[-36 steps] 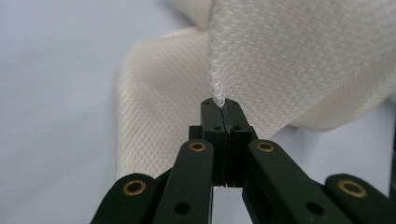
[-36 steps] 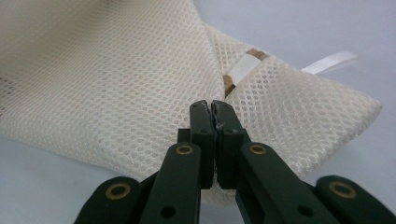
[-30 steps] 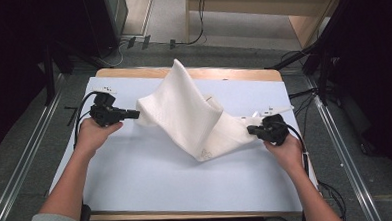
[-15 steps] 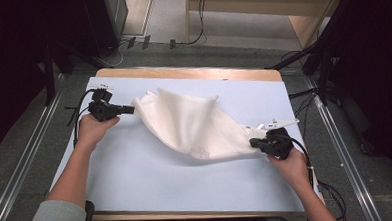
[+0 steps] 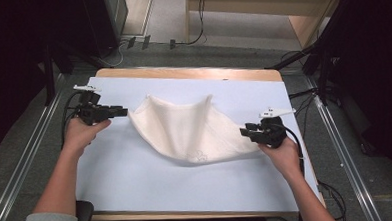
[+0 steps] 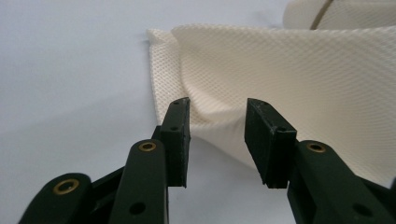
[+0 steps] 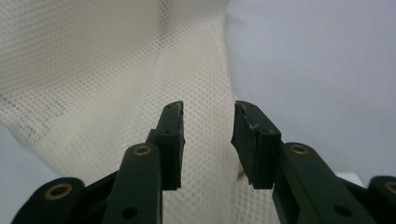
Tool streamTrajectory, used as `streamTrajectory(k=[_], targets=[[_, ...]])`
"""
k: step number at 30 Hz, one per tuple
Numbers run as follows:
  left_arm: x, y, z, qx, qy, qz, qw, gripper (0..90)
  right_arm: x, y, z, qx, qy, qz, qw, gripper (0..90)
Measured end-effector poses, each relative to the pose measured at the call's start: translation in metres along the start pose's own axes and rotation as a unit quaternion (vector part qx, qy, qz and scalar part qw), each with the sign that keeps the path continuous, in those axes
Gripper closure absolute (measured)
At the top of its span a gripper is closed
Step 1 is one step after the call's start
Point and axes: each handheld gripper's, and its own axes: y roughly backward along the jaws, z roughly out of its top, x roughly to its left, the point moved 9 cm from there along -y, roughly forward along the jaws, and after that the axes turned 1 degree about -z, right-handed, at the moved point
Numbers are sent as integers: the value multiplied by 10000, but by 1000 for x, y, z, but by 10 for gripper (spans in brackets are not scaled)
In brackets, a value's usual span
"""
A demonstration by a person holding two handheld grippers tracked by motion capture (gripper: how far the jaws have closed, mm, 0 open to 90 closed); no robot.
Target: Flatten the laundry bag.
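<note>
While cloth (image 5: pixel 192 128) lies mid-table, both tongs just opened, off its edges; bare table (image 5: pixel 152 185) around.

Left gripper (image 5: pixel 121 112) at 9 o'clock and right gripper (image 5: pixel 245 132) at 3 o'clock, jaws just opened, fingers (image 6: pixel 177 140) apart.

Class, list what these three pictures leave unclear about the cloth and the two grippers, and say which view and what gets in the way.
- Cloth, high view: the faint mark near its front edge is too small to read.
- Cloth, left gripper view: cut off by the right edge.
- Cloth's underside: hidden by its own folds.
- Left gripper and right gripper, whose jaws have just been opening and stand apart: their bodies are cut off by the bottom edge.
</note>
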Motion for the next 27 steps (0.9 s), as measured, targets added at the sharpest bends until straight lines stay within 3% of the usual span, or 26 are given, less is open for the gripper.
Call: streamTrajectory(k=[4, 7, 13, 18, 21, 22, 23, 24, 25, 27], targets=[[-5, 4, -5, 68, -77, 25, 9999, 589, -2, -16, 8, 93, -17, 45, 9999, 586], [-10, 4, -8, 79, -40, -13, 10000, 580, -6, -40, 16, 364, 1, 114, 9993, 533], [-24, 5, -13, 114, -77, -92, 9999, 551, -11, -60, 24, 409, 12, 72, 9991, 532], [-36, 9, -16, 92, -104, -129, 9998, 534, -15, -75, 18, 640, -30, 109, 9979, 541], [-41, 10, -20, 86, -105, -119, 9998, 525, -13, -82, 12, 810, -23, 186, 9965, 560], [-42, 10, -22, 98, -91, -116, 9998, 519, -10, -84, 13, 774, -65, 277, 9966, 627], [-43, 9, -23, 106, -89, -116, 9998, 519, -10, -84, 13, 774, -65, 277, 9966, 627], [-44, 8, -27, 139, -99, -114, 9998, 515, -7, -84, 12, 780, -32, 243, 9966, 713], [-44, 8, -27, 139, -99, -114, 9998, 515, -7, -84, 12, 780, -32, 243, 9966, 713], [-45, 7, -30, 173, -93, -131, 9997, 515, -4, -82, 12, 803, 99, 196, 9965, 801]])
